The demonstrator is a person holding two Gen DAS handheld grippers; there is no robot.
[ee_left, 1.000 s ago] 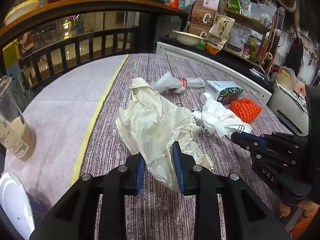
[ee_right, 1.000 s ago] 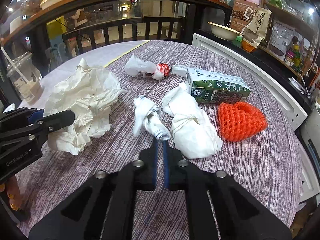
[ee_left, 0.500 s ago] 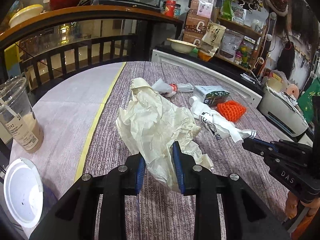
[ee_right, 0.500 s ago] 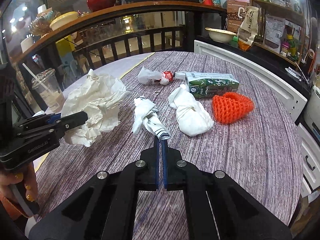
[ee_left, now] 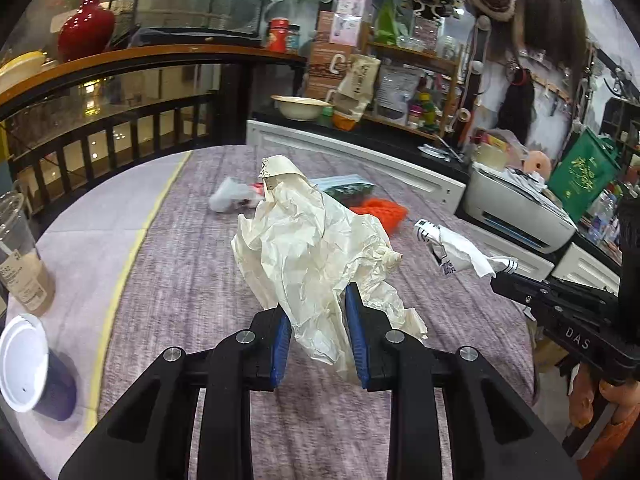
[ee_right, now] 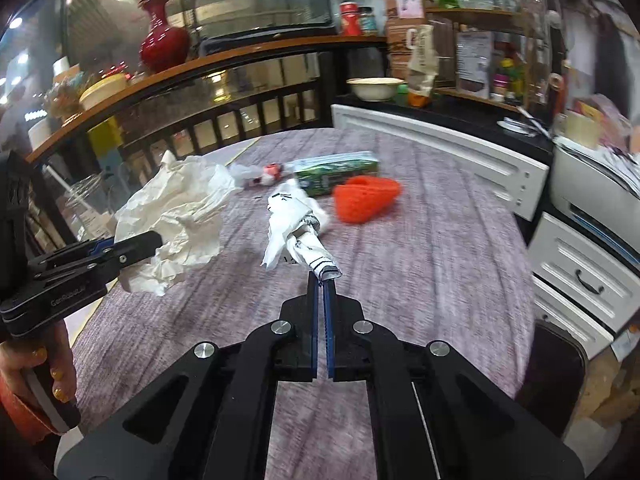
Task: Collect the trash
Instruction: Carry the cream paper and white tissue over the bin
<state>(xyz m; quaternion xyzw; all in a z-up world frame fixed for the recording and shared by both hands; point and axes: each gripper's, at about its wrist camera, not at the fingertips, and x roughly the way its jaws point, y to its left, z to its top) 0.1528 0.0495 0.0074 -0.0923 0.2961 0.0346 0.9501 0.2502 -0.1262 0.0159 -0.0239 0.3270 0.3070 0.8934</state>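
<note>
My left gripper [ee_left: 316,308] is shut on a large crumpled cream paper [ee_left: 308,248] and holds it above the round purple table [ee_left: 192,280]; the paper also shows in the right wrist view [ee_right: 180,216]. My right gripper [ee_right: 323,280] is shut on a white printed wrapper [ee_right: 298,232], lifted off the table; the wrapper also shows in the left wrist view [ee_left: 460,252]. On the table lie an orange foam net [ee_right: 366,196], a green carton [ee_right: 336,172] and a small white and red wrapper [ee_right: 256,172].
A plastic drink cup [ee_left: 20,256] and a dark cup with a white lid [ee_left: 28,364] stand at the table's left edge. A white cabinet [ee_right: 580,264] and a printer [ee_left: 520,212] stand right of the table. A dark railing [ee_left: 120,128] runs behind.
Both grippers have risen and pulled back with their loads. The cream paper and the printed wrapper are higher above the table; the white tissue bundle beside the wrapper is out of sight.
</note>
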